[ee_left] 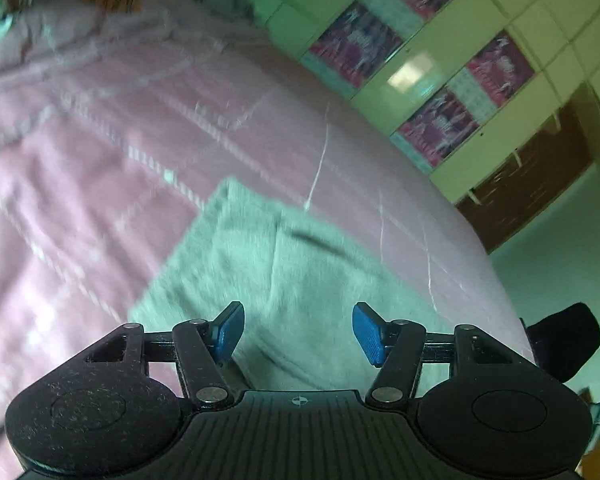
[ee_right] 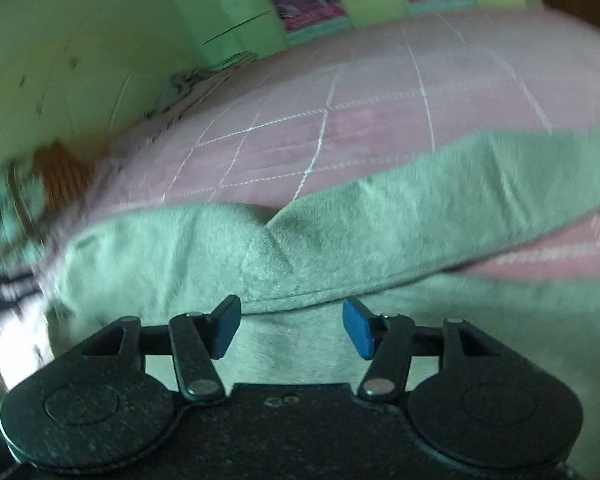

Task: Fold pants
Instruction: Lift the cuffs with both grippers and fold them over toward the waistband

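Both sets of jaws stand about half open with nothing pinched: the left gripper (ee_left: 298, 330) hovers over a flat panel of the grey pants (ee_left: 284, 272), the right gripper (ee_right: 292, 326) just short of a folded edge, and no pad presses cloth. The pants lie spread on the pink bed cover (ee_left: 100, 140), one layer lapped over another. The risk now is that the loose top layer slides or springs back, or that closing jaws catch the cover as well.
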Tool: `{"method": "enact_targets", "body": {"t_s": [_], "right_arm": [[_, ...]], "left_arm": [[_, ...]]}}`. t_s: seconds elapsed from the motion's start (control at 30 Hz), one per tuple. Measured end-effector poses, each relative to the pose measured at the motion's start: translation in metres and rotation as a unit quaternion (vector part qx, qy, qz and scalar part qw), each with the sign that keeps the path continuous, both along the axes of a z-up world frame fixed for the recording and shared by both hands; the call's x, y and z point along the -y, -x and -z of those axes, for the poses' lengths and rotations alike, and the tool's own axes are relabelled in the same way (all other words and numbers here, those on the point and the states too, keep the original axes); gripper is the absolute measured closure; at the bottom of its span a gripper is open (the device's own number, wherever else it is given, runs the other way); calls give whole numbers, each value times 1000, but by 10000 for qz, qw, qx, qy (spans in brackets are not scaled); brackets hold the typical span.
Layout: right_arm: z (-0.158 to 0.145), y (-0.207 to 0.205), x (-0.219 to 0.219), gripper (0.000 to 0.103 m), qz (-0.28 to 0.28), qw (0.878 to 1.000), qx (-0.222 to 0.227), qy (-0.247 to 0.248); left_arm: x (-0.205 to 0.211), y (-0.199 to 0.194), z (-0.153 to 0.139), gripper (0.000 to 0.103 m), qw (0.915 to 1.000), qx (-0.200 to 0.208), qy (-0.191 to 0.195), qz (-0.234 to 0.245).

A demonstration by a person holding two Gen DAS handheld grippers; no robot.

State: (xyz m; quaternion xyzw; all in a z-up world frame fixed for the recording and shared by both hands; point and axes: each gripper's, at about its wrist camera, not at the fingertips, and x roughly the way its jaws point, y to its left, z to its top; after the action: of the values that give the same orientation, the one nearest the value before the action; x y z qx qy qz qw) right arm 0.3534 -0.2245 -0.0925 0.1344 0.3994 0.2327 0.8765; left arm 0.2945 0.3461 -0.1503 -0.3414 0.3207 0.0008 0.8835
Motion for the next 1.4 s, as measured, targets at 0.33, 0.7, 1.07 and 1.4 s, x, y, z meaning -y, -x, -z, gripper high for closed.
{"method": "enact_targets", "body": {"t_s": [0.33, 0.7, 1.07, 1.4], "right_arm": [[38, -3, 2, 50, 548, 9929, -632, -846], [59, -30, 16, 96, 1182, 9718, -1026, -1762], [-18, 68, 10, 97, 319, 9898, 301, -1357], [49, 97, 1, 97, 495, 9917, -700, -959]], "left_arm": [[16, -16, 47, 44, 9973, -413, 600, -111], [5, -33, 60, 82, 9927, 1, 941, -758], [-19, -3, -3, 83, 9989, -101, 435, -152], [-12, 12, 21, 82, 9971, -735, 5, -216]]}}
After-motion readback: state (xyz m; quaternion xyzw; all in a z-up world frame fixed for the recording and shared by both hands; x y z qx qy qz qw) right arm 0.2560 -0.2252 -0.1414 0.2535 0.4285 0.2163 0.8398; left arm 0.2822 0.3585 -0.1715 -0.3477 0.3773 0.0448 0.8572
